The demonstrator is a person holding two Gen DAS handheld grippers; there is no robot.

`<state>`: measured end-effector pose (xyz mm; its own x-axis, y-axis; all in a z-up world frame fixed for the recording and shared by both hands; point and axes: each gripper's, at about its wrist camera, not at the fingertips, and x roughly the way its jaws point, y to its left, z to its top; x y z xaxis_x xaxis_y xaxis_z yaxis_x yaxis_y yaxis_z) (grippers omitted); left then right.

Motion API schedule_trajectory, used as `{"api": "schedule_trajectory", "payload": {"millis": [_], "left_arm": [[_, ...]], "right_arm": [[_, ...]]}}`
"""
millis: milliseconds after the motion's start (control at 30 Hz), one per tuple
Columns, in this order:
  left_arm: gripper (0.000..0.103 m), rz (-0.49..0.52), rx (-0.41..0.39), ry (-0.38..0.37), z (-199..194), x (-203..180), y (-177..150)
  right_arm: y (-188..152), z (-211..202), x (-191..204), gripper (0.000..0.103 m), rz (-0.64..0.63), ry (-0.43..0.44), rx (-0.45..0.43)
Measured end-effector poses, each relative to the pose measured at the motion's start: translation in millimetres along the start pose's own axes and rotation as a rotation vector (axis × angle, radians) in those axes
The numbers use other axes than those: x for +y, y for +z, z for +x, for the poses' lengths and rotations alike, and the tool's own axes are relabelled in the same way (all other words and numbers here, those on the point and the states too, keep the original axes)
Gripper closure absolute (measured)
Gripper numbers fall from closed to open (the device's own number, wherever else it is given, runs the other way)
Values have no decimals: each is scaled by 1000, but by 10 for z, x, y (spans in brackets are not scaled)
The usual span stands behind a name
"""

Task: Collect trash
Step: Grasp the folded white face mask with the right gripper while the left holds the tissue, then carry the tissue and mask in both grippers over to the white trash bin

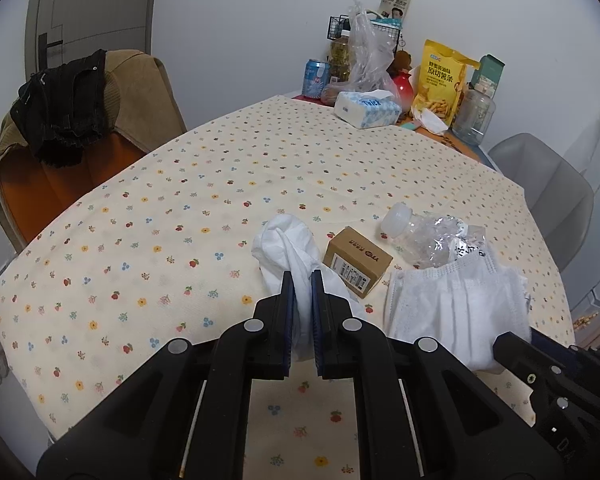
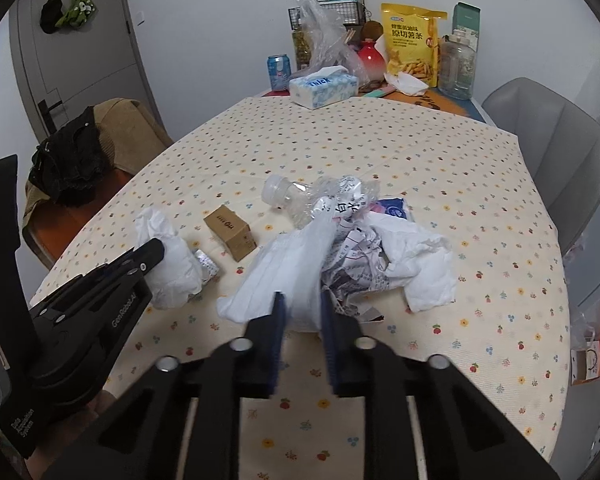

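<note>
foil wrapper behind left tool

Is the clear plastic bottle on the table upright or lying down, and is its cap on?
Lying on its side, crushed. The plastic bottle rests flat on the tablecloth, its white cap on, pointing left.

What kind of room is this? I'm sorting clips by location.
Most likely a home dining area: a table with a floral tablecloth, chairs around it, one draped with clothes, a snack bag and tissue pack against the wall, and an interior door.
</note>
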<state>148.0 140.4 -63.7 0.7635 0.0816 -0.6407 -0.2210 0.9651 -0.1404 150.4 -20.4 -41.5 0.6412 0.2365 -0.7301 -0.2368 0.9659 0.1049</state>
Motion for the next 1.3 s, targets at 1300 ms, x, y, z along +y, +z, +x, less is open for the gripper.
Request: {"api": "schedule_trajectory", "payload": {"millis": [1300], "left_arm": [[94,211,-140,-176,-1166,-1616,-209]], "right_arm": [[-392,-1792,-1342,99,174,-180,-280]]}}
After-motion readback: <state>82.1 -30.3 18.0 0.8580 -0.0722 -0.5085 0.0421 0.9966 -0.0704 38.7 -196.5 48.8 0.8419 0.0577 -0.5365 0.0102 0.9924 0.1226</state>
